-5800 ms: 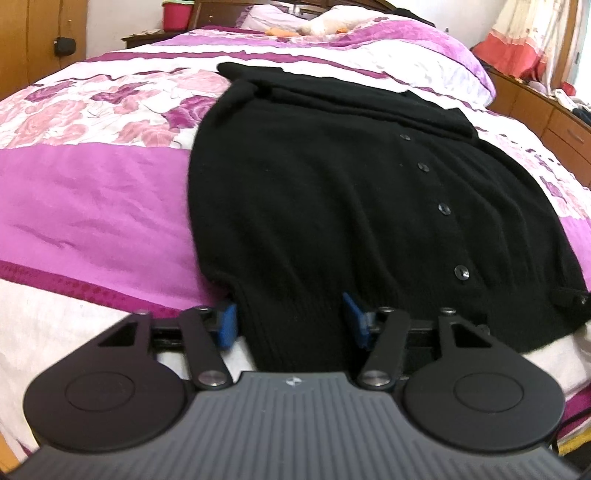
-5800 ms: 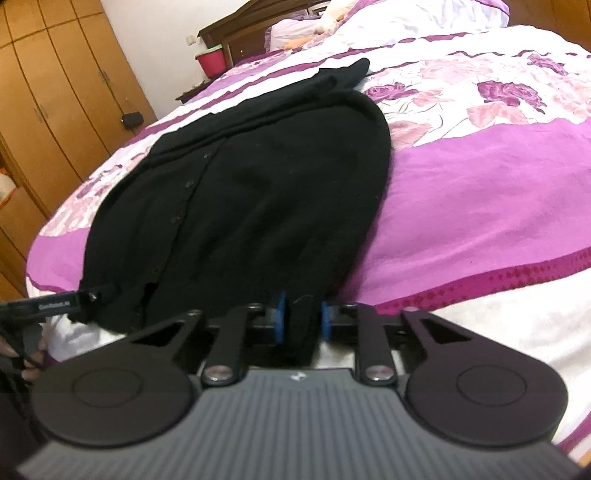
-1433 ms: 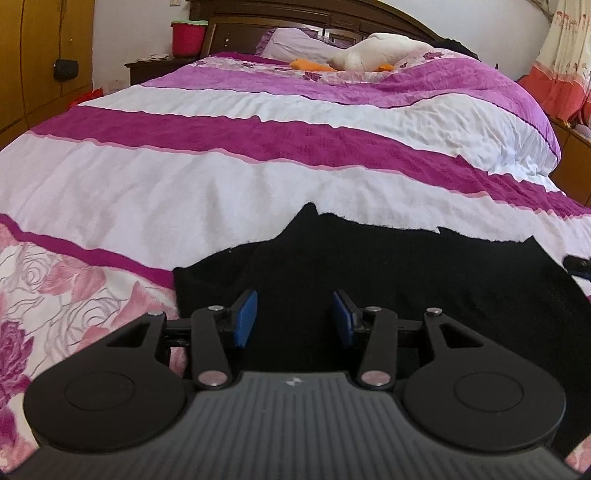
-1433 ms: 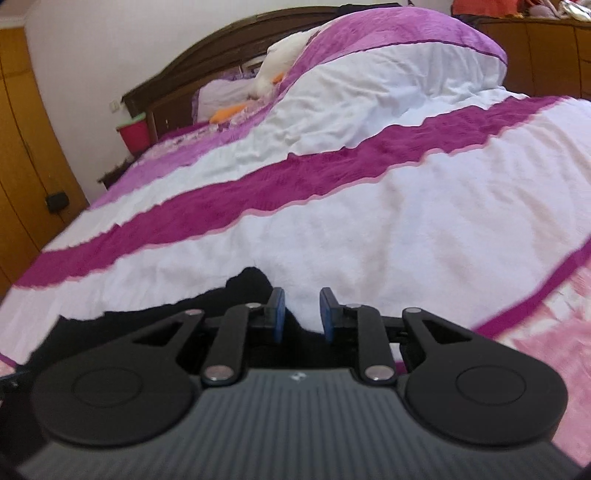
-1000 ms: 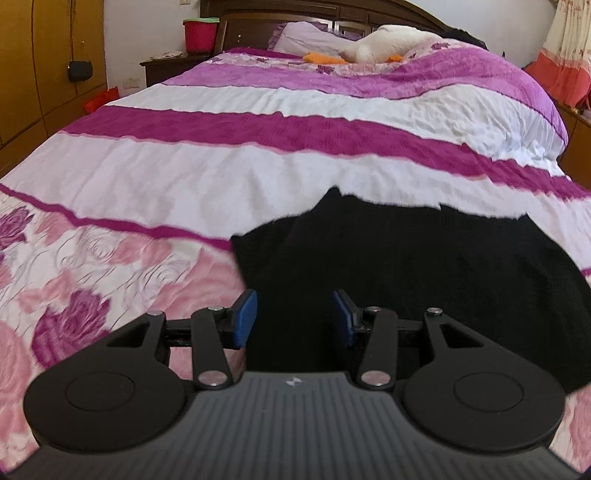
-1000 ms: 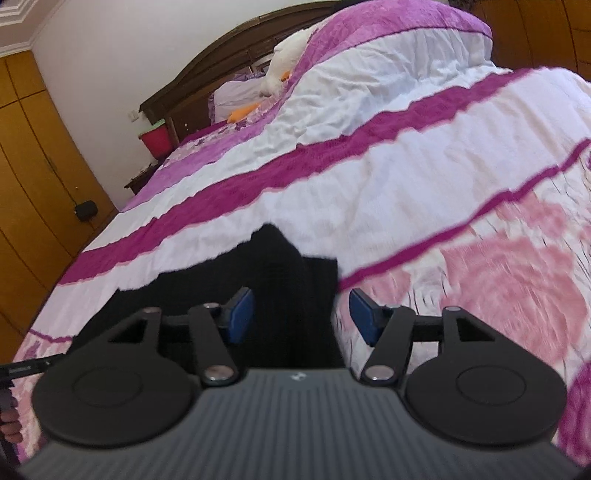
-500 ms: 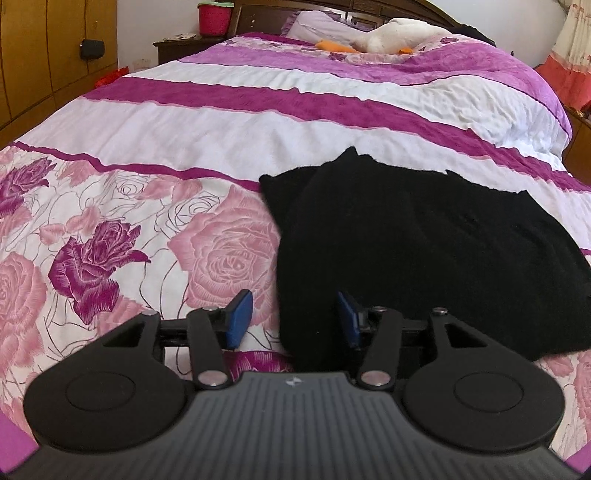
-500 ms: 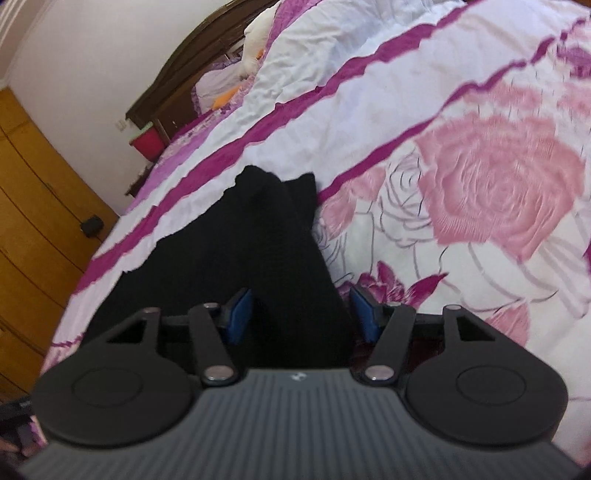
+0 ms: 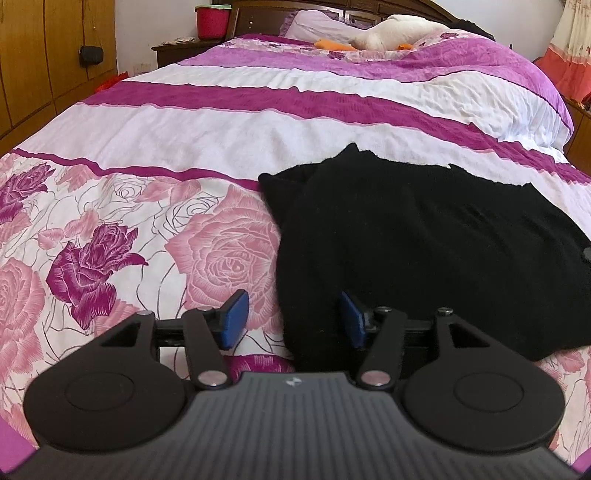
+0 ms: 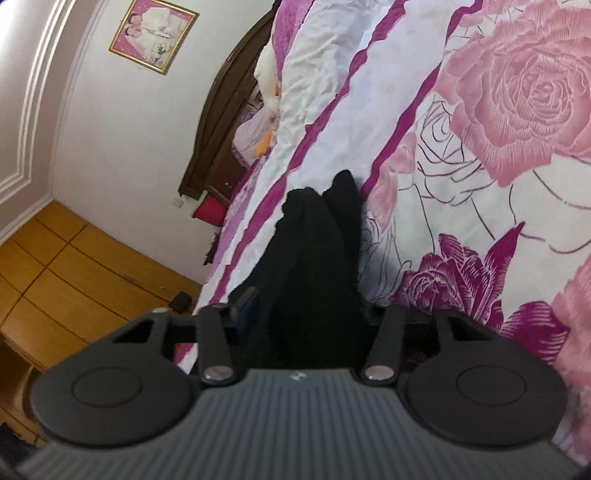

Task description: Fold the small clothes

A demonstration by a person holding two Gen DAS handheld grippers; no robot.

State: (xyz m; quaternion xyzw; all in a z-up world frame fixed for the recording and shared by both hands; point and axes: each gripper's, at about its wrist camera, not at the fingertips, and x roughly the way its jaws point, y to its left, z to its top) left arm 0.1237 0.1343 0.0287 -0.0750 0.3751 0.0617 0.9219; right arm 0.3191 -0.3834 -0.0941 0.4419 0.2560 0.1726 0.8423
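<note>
A black knit cardigan [image 9: 424, 236] lies folded in half on the pink and purple floral bedspread [image 9: 147, 240]. My left gripper [image 9: 293, 317] is open, its blue pads [image 9: 232, 317] standing either side of the fold's near left corner. In the right wrist view the cardigan [image 10: 310, 258] runs away from me, seen tilted. My right gripper [image 10: 306, 310] is open over the garment's near right edge, with one blue pad [image 10: 245, 299] showing and the other hidden by black cloth.
Pillows and a white plush toy [image 9: 391, 33] lie at the headboard. A wooden wardrobe [image 9: 44, 66] stands left, with a red bucket [image 9: 210, 20] on the nightstand. A low wooden cabinet [image 10: 85, 280] stands beside the bed. A framed picture [image 10: 153, 35] hangs on the wall.
Both grippers carried the cardigan's hem up to the collar, let go and opened. They have since drawn back toward the fold's near edge; the right wrist view has rolled sideways.
</note>
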